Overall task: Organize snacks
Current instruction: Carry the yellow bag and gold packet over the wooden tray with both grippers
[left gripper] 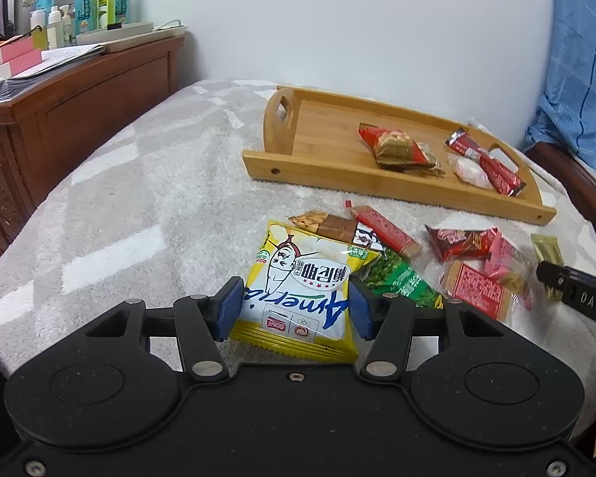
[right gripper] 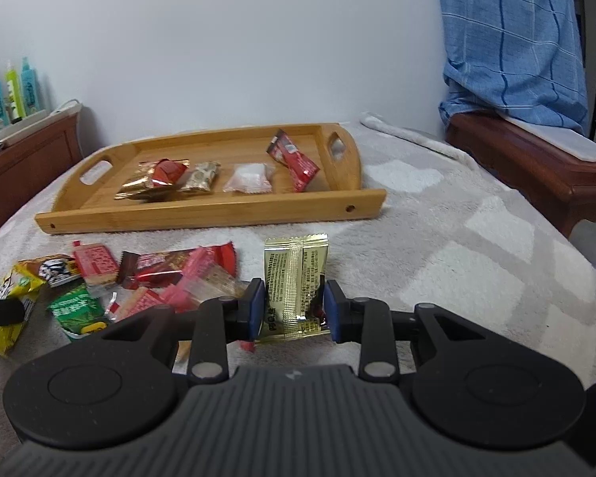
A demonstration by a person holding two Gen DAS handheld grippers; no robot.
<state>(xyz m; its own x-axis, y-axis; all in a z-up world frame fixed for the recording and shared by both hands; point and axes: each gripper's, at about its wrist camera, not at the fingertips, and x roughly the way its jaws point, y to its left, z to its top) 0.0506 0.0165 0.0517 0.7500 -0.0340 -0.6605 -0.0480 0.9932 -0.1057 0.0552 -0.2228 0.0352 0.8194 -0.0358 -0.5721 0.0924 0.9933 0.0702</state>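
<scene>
While left claw (left gripper: 294, 310) pinches yellow chip bag (left gripper: 302, 282) and right claw (right gripper: 294, 310) pinches gold packet (right gripper: 296, 284), loose snacks (right gripper: 159, 274) crowd the blanket; wooden tray (right gripper: 210, 214) beyond holds four. Roughly a third done.

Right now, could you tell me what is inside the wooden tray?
The wooden tray holds four wrapped snacks: red-gold, beige, clear-white, red. Anything beneath them is hidden.
</scene>
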